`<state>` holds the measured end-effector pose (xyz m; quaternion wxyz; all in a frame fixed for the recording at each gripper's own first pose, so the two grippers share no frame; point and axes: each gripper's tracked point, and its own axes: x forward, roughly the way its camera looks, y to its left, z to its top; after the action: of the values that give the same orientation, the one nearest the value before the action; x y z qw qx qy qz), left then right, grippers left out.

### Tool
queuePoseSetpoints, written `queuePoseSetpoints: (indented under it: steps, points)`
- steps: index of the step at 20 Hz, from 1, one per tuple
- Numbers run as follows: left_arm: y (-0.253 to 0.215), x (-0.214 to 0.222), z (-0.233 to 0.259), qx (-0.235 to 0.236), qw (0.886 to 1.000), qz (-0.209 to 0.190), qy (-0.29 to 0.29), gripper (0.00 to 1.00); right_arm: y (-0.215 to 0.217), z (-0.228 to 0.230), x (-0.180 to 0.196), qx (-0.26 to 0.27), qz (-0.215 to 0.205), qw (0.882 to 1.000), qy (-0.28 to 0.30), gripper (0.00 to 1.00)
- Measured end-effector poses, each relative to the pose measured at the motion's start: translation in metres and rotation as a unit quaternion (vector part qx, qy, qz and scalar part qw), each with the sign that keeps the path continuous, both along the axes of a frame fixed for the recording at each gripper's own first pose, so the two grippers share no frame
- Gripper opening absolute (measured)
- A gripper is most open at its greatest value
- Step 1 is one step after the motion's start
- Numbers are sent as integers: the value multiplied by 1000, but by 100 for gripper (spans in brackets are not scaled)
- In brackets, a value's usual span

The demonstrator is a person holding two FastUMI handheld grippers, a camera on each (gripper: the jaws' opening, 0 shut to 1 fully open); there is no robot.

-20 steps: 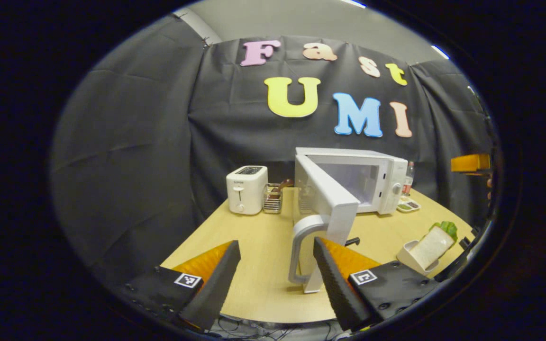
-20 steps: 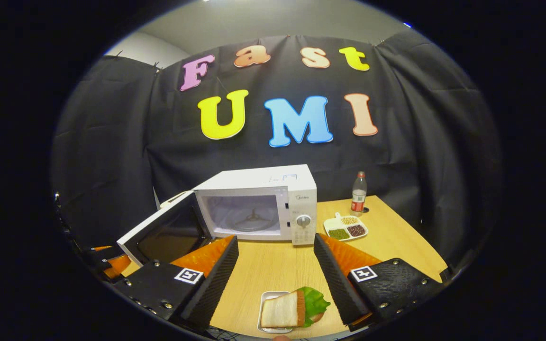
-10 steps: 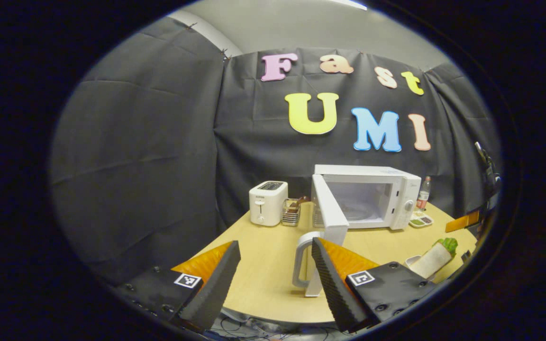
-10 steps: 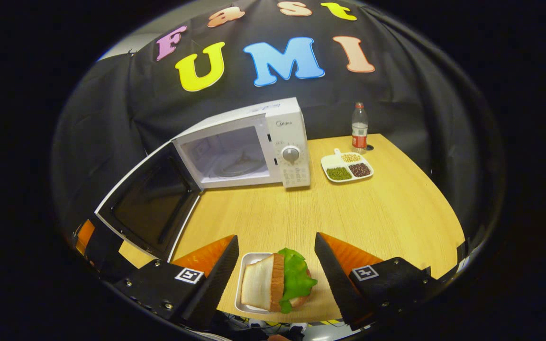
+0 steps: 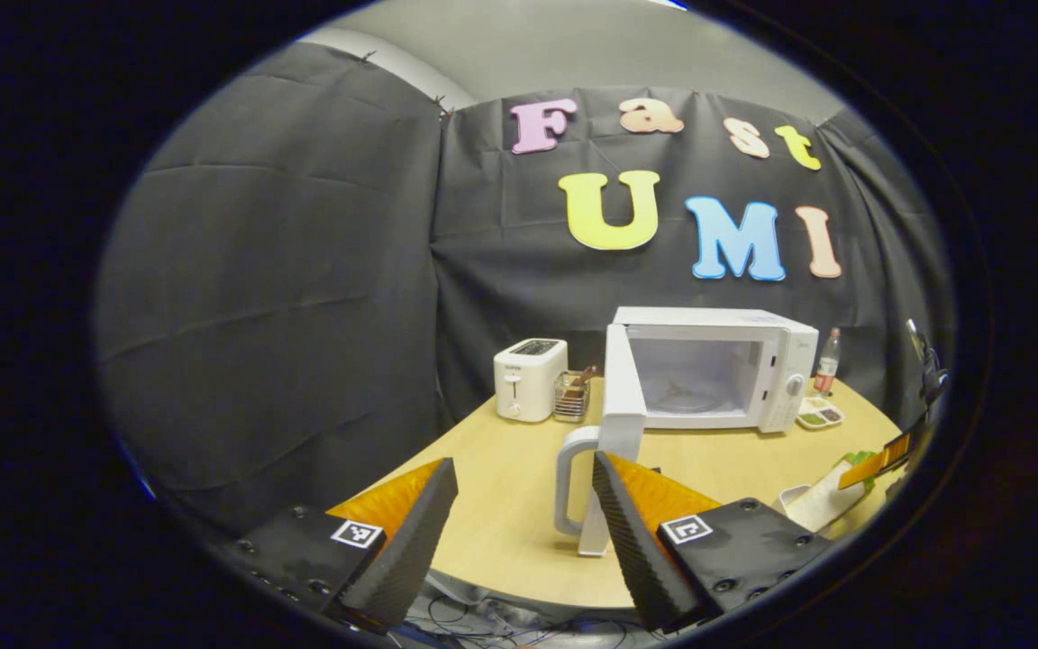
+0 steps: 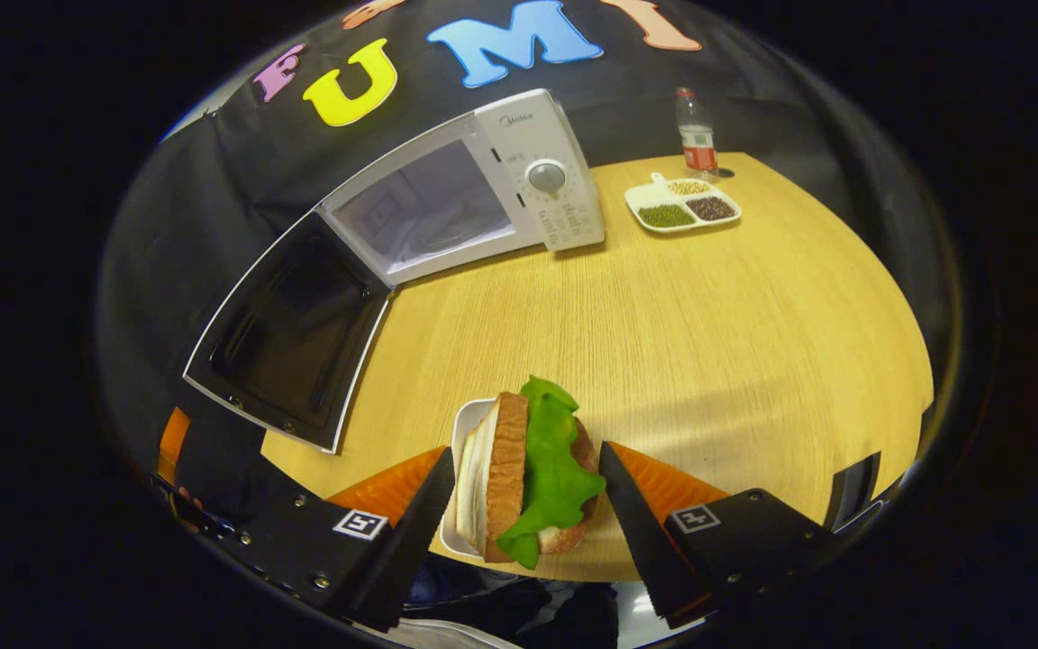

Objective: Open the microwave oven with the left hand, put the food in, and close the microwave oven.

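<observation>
The microwave oven point(image 6: 474, 194) stands at the back of the round wooden table point(image 6: 708, 315) with its door point(image 6: 289, 329) swung fully out to the left, so the opening step looks done and the step in hand is picking up the food. In the right gripper view the right gripper point(image 6: 519, 514) hangs over the near edge of the table, jaws wide, with the sandwich point(image 6: 528, 473) — bread and a leaf of lettuce standing on edge in a small white tray point(image 6: 463, 433) — between the two fingers; whether either finger already touches it cannot be told.

In the left gripper view the left gripper point(image 5: 523, 523) is also spread wide and holds nothing, its fingers either side of the door's handle point(image 5: 569, 482) but apart from it.

To do the pick well, the right gripper should probably close on the tray and sandwich together, squeezing across the slices rather than along them — gently, since soft bread will crush and the lettuce may slip out. A level lift, then a straight path into the open cavity point(image 5: 695, 377), clear of the door edge, would suit.
</observation>
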<state>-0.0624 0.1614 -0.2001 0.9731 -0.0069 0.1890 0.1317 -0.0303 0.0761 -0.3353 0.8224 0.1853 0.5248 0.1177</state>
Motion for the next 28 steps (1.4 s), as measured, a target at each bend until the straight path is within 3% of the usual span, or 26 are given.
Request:
queuePoseSetpoints:
  steps: [2,3,5,6,8,15,18,19,20,28]
  points:
    - [-2,-2,0,2,1000,8,1,98,3,-5,-2,21,-3,1000,12,91]
    - [-3,-2,1,4,1000,14,0,98,6,-3,-5,32,-2,999,20,70]
    - [-5,-1,2,3,1000,25,-3,98,11,-1,-5,57,-10,998,25,69]
    - [-6,0,3,2,1000,29,-5,96,11,2,-7,67,-3,997,31,52]
    - [-6,0,3,0,999,38,-7,99,12,4,-4,65,4,998,26,35]
    - [9,22,23,1,999,44,-31,96,30,54,31,78,11,996,-35,35]
    - [21,39,26,4,999,33,-34,99,45,72,63,81,-12,995,-63,35]
    - [28,44,26,2,999,30,-36,94,53,76,73,84,-18,994,-70,35]
    - [34,50,27,-1,999,28,-37,99,59,79,83,87,-24,993,-75,35]
    - [83,84,18,-6,999,7,-32,99,109,81,162,105,-93,984,-113,35]
